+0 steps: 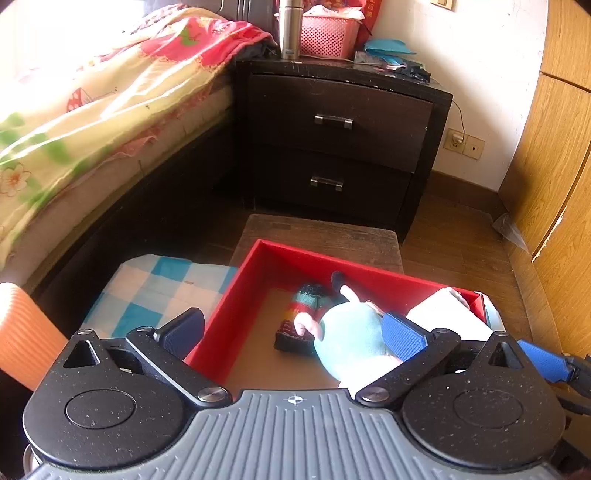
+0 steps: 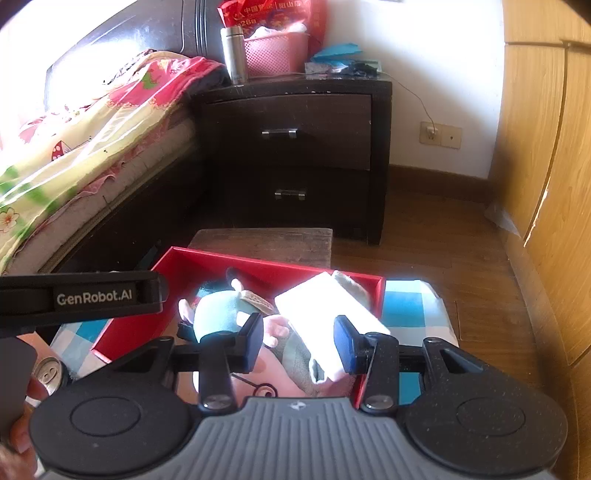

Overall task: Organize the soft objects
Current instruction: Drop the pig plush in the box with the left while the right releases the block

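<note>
both grippers, left gripper and right gripper, hang released over plush toy in red box.

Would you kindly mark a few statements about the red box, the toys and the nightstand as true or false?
1. The plush toy lies inside the red box. True.
2. The left gripper is clamped shut on the toy. False: it is wide open.
3. Both nightstand drawers are pulled out. False: both are closed.
4. A pink basket sits on the nightstand. True.
5. The metal flask lies in the box. False: it stands on the nightstand.
</note>
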The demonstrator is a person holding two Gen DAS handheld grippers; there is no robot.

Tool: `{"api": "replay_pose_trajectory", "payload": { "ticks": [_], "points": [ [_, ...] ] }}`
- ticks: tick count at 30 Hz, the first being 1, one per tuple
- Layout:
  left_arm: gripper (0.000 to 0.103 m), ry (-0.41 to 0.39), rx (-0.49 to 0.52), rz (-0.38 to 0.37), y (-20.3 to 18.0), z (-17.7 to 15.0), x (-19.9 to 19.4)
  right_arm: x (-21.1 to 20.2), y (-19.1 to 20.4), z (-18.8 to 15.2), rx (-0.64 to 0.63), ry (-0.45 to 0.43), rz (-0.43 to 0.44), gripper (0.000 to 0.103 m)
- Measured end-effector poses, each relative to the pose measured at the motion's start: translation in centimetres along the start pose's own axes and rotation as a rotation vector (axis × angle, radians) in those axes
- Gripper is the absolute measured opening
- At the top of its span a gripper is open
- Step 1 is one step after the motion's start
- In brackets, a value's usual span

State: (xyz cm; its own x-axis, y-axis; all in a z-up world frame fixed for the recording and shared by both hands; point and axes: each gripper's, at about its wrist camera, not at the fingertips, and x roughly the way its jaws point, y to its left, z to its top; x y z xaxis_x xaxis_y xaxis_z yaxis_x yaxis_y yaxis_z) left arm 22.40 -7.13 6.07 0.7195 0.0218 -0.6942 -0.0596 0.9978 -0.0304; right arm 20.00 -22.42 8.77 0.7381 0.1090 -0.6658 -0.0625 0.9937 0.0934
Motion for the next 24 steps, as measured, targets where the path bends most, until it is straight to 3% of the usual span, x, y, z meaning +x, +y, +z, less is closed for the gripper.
{"api": "replay_pose_trajectory", "payload": {
  "ticks": [13,16,24],
  "points": [
    [0.098,-0.01,0.102,-0.008,-0.6,-2.9,-3.3,-3.5,0.4,-1.8,-0.073,0.0,0.008,0.027],
    [0.098,0.032,0.107,-0.048,0.1,-4.1,-3.9,-4.3,0.1,-3.0,-0.097,0.026,0.01,0.032],
    [0.098,0.134,0.108,-0.094,1.7,-7.2,-4.4,-5.7,-1.4,-6.1,-0.094,0.109,0.011,0.032]
  ]
}}
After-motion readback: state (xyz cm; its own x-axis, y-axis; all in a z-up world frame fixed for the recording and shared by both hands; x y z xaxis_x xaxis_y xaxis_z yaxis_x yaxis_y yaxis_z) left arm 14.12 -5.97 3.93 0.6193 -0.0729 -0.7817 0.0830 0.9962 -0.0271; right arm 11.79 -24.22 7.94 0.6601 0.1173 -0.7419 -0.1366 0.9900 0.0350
